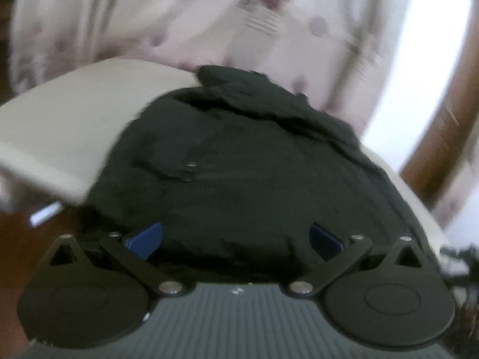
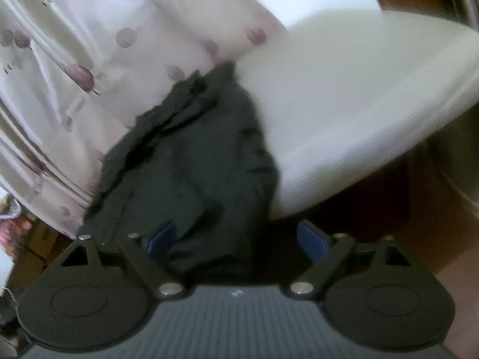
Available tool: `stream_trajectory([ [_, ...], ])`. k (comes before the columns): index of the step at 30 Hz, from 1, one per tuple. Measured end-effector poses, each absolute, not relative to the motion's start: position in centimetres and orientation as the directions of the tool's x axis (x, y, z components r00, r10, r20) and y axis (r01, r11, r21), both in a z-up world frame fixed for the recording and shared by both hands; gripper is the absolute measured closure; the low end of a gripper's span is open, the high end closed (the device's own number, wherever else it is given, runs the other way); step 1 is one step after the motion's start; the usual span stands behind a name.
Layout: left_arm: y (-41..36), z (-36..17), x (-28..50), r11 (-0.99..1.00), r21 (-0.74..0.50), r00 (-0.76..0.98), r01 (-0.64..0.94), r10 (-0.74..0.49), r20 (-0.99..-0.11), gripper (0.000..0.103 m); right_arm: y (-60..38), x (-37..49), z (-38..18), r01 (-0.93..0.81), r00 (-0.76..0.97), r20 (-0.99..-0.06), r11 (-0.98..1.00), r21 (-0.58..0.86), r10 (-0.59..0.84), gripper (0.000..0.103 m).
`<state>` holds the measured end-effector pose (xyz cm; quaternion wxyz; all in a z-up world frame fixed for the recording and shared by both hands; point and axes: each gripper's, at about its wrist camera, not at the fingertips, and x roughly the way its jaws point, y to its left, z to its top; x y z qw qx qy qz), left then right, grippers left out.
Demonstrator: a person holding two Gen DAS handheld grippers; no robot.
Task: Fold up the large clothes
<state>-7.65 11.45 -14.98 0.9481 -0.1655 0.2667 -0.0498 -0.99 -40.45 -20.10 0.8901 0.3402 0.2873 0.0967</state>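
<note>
A large black garment [image 1: 239, 161] lies bunched on a white table [image 1: 77, 113]. Its near part hangs over the front edge. In the left wrist view my left gripper [image 1: 236, 239] is open, with its blue pads [image 1: 146, 239] wide apart on either side of the garment's near fold. In the right wrist view the same garment [image 2: 197, 161] runs along the table's left side beside the white table [image 2: 344, 104]. My right gripper [image 2: 236, 236] is open, close against the garment's near end. Both views are blurred.
A pale curtain with purple dots [image 1: 149, 15] hangs behind the table; it also shows in the right wrist view [image 2: 89, 45]. A brown wooden frame [image 1: 443, 125] stands at the right. A brown floor [image 2: 419, 224] lies below the table edge.
</note>
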Motion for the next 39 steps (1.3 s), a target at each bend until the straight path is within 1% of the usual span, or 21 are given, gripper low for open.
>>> stream_trajectory([
  [3, 12.4, -15.2, -7.8, 0.936, -0.347, 0.851, -0.064, -0.131, -0.508, 0.0, -40.4, 0.0, -20.9, 0.015, 0.815, -0.424, 0.715, 0.699, 0.396, 0.014],
  [6, 13.4, -15.5, -8.3, 0.927, -0.343, 0.86, -0.151, -0.049, -0.509, 0.0, -39.8, 1.1, -21.8, 0.027, 0.802, -0.431, 0.695, 0.718, 0.414, 0.014],
  [8, 14.6, -15.6, -8.4, 0.911, -0.354, 0.856, -0.212, -0.002, -0.518, 0.0, -39.3, 1.2, -21.8, 0.002, 0.814, -0.401, 0.689, 0.725, 0.42, 0.015],
  [9, 15.2, -15.7, -8.3, 0.899, -0.361, 0.851, -0.247, 0.023, -0.525, 0.0, -39.0, 1.3, -21.6, -0.007, 0.822, -0.389, 0.691, 0.723, 0.416, 0.018],
  [10, 16.1, -15.7, -8.5, 0.88, -0.382, 0.85, -0.282, 0.045, -0.525, 0.0, -38.8, 1.6, -21.5, -0.014, 0.822, -0.388, 0.696, 0.717, 0.416, 0.035],
  [11, 16.9, -15.8, -8.6, 0.859, -0.412, 0.854, -0.304, 0.054, -0.517, 0.0, -38.6, 1.8, -21.3, -0.011, 0.818, -0.402, 0.71, 0.705, 0.412, 0.046],
  [12, 17.7, -15.9, -8.6, 0.843, -0.434, 0.853, -0.318, 0.055, -0.519, 0.0, -38.2, 2.0, -21.0, 0.0, 0.814, -0.428, 0.737, 0.676, 0.392, 0.062],
  [13, 18.3, -16.0, -8.3, 0.841, -0.431, 0.842, -0.326, 0.051, -0.537, 0.0, -38.1, 2.0, -20.8, 0.002, 0.816, -0.437, 0.754, 0.657, 0.378, 0.069],
  [16, 19.6, -16.3, -6.7, 0.855, -0.394, 0.818, -0.338, 0.06, -0.572, 0.0, -38.4, 1.6, -20.6, -0.01, 0.831, -0.411, 0.748, 0.664, 0.376, 0.079],
  [19, 20.2, -16.5, -5.0, 0.872, -0.393, 0.807, -0.291, 0.004, -0.59, 0.0, -39.2, 0.8, -20.0, -0.04, 0.85, -0.35, 0.711, 0.702, 0.393, 0.082],
  [23, 19.3, -16.7, -2.9, 0.912, -0.368, 0.789, -0.18, -0.09, -0.607, 0.0, -39.4, 0.8, -19.9, -0.039, 0.843, -0.375, 0.741, 0.671, 0.384, 0.081],
  [26, 18.4, -17.4, -2.4, 0.929, -0.347, 0.778, -0.129, -0.122, -0.616, 0.01, -39.7, 1.2, -20.4, -0.02, 0.83, -0.379, 0.701, 0.713, 0.409, 0.077],
  [27, 18.2, -17.4, -2.4, 0.934, -0.334, 0.777, -0.128, -0.115, -0.619, 0.011, -39.7, 1.2, -20.6, -0.011, 0.828, -0.383, 0.695, 0.719, 0.409, 0.071],
  [28, 18.1, -17.4, -2.5, 0.936, -0.33, 0.781, -0.122, -0.115, -0.614, 0.017, -39.6, 1.3, -20.6, -0.007, 0.829, -0.385, 0.695, 0.719, 0.406, 0.065],
  [30, 17.9, -17.2, -3.0, 0.939, -0.327, 0.782, -0.111, -0.12, -0.611, 0.025, -39.4, 1.6, -20.7, -0.012, 0.824, -0.38, 0.684, 0.729, 0.42, 0.025],
  [31, 17.8, -17.1, -3.1, 0.94, -0.325, 0.782, -0.105, -0.124, -0.611, 0.032, -39.3, 1.8, -20.9, -0.01, 0.82, -0.38, 0.675, 0.738, 0.428, 0.019],
  [32, 17.8, -16.9, -3.2, 0.942, -0.322, 0.782, -0.095, -0.13, -0.61, 0.04, -39.2, 2.0, -21.1, -0.005, 0.818, -0.382, 0.67, 0.742, 0.43, 0.017],
  [35, 17.9, -16.4, -3.4, 0.949, -0.307, 0.776, -0.073, -0.139, -0.615, 0.056, -38.6, 2.8, -21.2, -0.008, 0.8, -0.403, 0.679, 0.734, 0.445, 0.019],
  [37, 17.8, -16.3, -3.0, 0.949, -0.306, 0.77, -0.071, -0.143, -0.621, 0.061, -38.0, 3.4, -21.1, -0.023, 0.783, -0.417, 0.692, 0.722, 0.461, 0.045],
  [38, 17.9, -16.2, -2.9, 0.947, -0.313, 0.769, -0.071, -0.149, -0.622, 0.064, -37.7, 3.7, -21.0, -0.017, 0.777, -0.436, 0.708, 0.706, 0.453, 0.06],
  [39, 18.0, -16.2, -2.9, 0.944, -0.323, 0.768, -0.072, -0.154, -0.621, 0.065, -37.4, 3.8, -20.9, -0.012, 0.776, -0.45, 0.723, 0.69, 0.442, 0.065],
])
